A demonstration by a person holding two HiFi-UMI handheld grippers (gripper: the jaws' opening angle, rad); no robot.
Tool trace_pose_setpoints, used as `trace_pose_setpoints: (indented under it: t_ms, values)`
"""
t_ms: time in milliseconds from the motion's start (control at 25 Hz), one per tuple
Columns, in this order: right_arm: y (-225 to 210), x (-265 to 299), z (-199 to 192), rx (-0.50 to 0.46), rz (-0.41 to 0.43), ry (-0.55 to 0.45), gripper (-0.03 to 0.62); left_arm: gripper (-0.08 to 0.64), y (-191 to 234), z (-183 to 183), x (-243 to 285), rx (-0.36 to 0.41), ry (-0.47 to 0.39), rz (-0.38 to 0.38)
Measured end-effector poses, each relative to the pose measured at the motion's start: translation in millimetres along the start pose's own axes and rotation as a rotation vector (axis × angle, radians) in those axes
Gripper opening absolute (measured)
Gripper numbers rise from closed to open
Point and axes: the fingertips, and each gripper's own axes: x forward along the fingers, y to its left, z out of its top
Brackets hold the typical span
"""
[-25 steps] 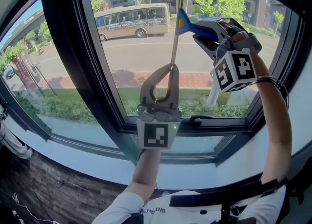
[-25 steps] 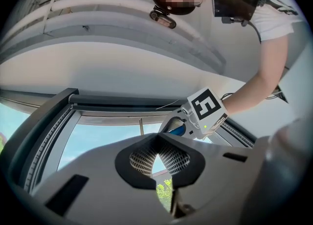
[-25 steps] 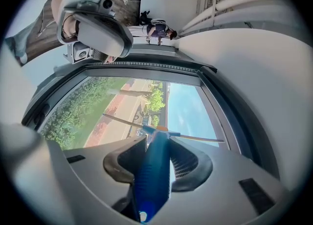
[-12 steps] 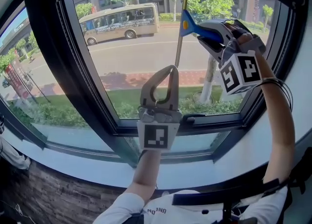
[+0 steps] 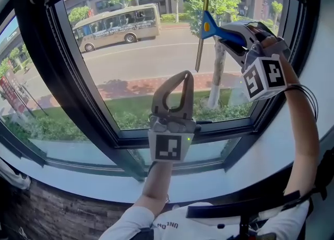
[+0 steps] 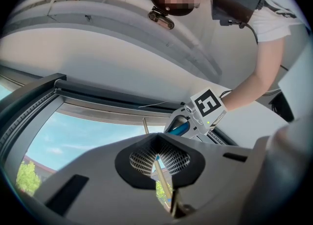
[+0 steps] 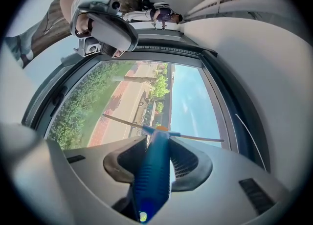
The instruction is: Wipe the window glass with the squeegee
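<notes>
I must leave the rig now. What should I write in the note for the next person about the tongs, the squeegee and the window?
Right tongs: shut on the squeegee, by its blue handle.
Left tongs: shut, empty, just beside the lower end of the blade.
The blade stands upright before the right part of the window glass.
Wiped so far: cannot tell.
To do: wipe the pane.

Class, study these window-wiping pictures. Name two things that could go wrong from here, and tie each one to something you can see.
1. Only the right tool grips the squeegee, by its blue handle. The long blade might twist against the glass and leave streaks.
2. The left tool, shut and empty, stands close beside the blade's lower end and could knock it.
</notes>
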Motion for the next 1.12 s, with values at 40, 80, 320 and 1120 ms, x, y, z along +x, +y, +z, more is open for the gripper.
trace_pose_setpoints:
  t_ms: [40,80,320,1120]
  values:
    - [1.1,-1.7,-4.1,-0.003,0.004,0.007,0.144,0.002,-1.5,0.3,0.8,-0.006,-0.004,0.001]
    - [2.3,-3.5,-8.0,-0.007,0.01,0.016,0.144,0.002,-2.5,0.2,1.4,-0.014,-0.006,0.003]
    - [3.3,-13.1,-28.8,-0.008,0.023,0.062,0.144,0.002,-3.2,-0.8,3.8,-0.04,-0.017,0.016]
    - [4.8,-36.1,-77.8,0.016,0.033,0.161,0.144,0.002,-4.4,-2.6,8.5,-0.048,-0.023,0.029]
